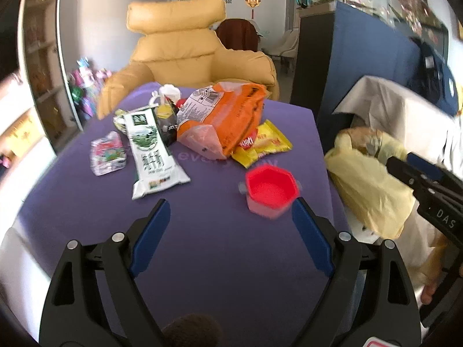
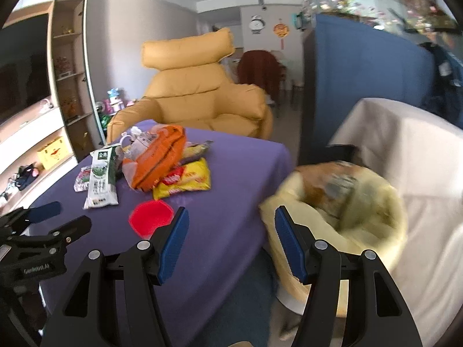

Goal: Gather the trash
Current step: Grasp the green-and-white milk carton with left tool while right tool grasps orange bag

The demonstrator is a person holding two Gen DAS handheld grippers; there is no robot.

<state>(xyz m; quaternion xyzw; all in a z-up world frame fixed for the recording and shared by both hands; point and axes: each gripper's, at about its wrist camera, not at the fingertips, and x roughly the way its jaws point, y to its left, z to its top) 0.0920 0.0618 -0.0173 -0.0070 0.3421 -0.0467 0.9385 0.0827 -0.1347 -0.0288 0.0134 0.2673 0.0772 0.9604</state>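
We counted one red hexagonal plastic cup (image 1: 270,192) sitting just ahead of our left gripper (image 1: 231,217), whose fingers were spread wide with nothing between them. Beyond it lay five or so wrappers, including one orange plastic bag (image 1: 228,115) and one yellow snack packet (image 1: 262,144). Only the right view showed inside the yellow-lined bin (image 2: 347,202), just past our right gripper (image 2: 231,225), also gaping empty.

The tablecloth (image 1: 220,248) was purple, the cup (image 1: 270,192) red, the big bag (image 1: 228,118) orange, the snack packet (image 1: 266,144) yellow, the bin liner (image 2: 341,231) pale yellow, the armchair (image 1: 185,49) mustard.
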